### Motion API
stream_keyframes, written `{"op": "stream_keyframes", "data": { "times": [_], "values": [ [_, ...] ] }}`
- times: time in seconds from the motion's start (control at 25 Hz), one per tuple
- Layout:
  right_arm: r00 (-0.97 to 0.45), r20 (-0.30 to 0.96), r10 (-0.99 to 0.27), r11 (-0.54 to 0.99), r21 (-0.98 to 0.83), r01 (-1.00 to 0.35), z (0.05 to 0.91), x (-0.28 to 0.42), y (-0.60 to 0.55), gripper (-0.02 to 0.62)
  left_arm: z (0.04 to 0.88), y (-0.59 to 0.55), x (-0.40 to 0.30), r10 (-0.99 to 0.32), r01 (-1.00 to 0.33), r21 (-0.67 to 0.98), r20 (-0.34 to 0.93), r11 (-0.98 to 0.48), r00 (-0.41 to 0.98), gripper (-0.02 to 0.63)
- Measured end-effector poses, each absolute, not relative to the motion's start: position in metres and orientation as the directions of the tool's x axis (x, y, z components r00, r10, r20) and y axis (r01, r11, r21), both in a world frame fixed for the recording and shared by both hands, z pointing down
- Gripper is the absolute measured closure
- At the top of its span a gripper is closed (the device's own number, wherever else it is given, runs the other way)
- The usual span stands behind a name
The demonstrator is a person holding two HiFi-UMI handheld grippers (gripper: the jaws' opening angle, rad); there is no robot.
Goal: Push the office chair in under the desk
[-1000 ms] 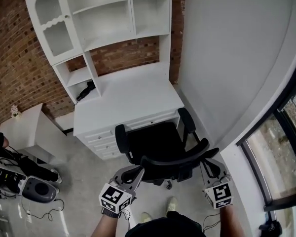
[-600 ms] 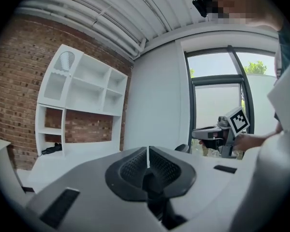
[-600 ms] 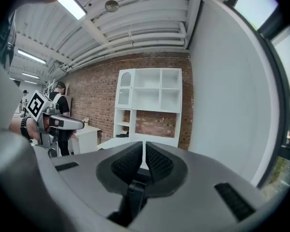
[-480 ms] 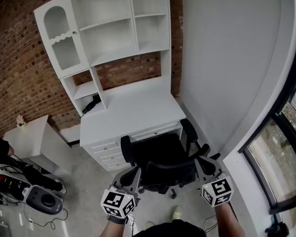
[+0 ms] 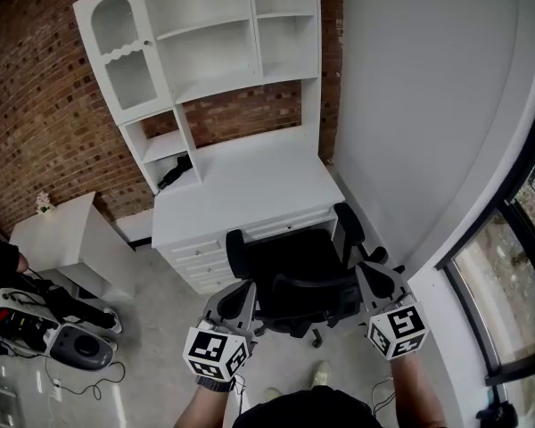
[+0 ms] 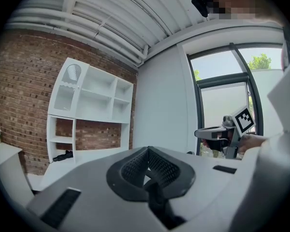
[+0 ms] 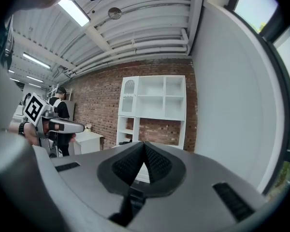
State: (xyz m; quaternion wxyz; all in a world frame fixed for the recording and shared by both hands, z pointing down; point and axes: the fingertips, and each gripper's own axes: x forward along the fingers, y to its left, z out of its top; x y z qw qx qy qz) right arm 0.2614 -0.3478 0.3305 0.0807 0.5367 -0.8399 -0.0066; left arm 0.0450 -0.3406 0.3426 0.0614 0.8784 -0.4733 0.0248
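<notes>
Brick wall (image 5: pixel 45 105) behind white desk (image 5: pixel 250 181): office chair (image 5: pixel 290 257) has rolled closer, seat front now at the desk edge, with left gripper (image 5: pixel 242 300) and right gripper (image 5: pixel 374 279) both closed, empty, against its backrest (image 5: pixel 310 283); nearly in, I judge.

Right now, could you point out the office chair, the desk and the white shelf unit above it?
office chair (image 5: pixel 290 255), head view, on its black seat.
desk (image 5: pixel 250 190), head view, on its bare white top.
white shelf unit (image 5: pixel 214 58), head view, on the back panel of an open compartment.
</notes>
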Motion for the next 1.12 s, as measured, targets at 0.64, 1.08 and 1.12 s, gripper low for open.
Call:
{"op": "stream_keyframes", "data": {
  "times": [0.64,1.08,1.12],
  "values": [
    [-0.421,0.095,-0.902,0.428,0.074,-0.901,0.318,0.256,-0.35,0.591,0.337,-0.342,0.029,-0.856,-0.861,0.091,0.096,-0.501,0.508,0.6],
    [-0.431,0.096,-0.897,0.438,0.081,-0.895,0.32,0.254,-0.353,0.592,0.344,-0.345,0.027,-0.863,-0.868,0.093,0.103,-0.487,0.495,0.6],
    [-0.431,0.097,-0.897,0.439,0.082,-0.895,0.321,0.254,-0.354,0.591,0.345,-0.346,0.027,-0.863,-0.869,0.093,0.103,-0.487,0.495,0.6]
  ]
}}
